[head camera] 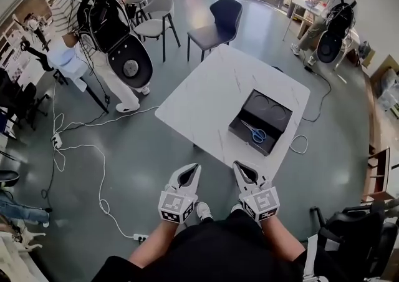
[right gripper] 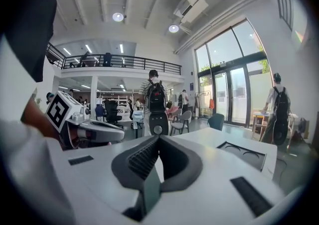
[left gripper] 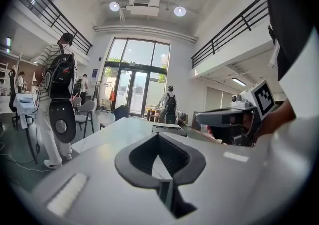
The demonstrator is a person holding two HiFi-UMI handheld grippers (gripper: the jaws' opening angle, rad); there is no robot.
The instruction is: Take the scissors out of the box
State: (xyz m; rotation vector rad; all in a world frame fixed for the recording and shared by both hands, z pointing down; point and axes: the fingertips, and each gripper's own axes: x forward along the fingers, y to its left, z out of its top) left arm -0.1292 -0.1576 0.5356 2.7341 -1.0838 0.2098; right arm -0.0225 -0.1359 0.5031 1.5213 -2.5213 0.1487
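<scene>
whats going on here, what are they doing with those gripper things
A person holds a left gripper and a right gripper, both shut and empty, close to the body and short of the white table. On the table sits an open black box with blue-handled scissors lying in it. The scissors are untouched, so taking them out has not begun.
</scene>
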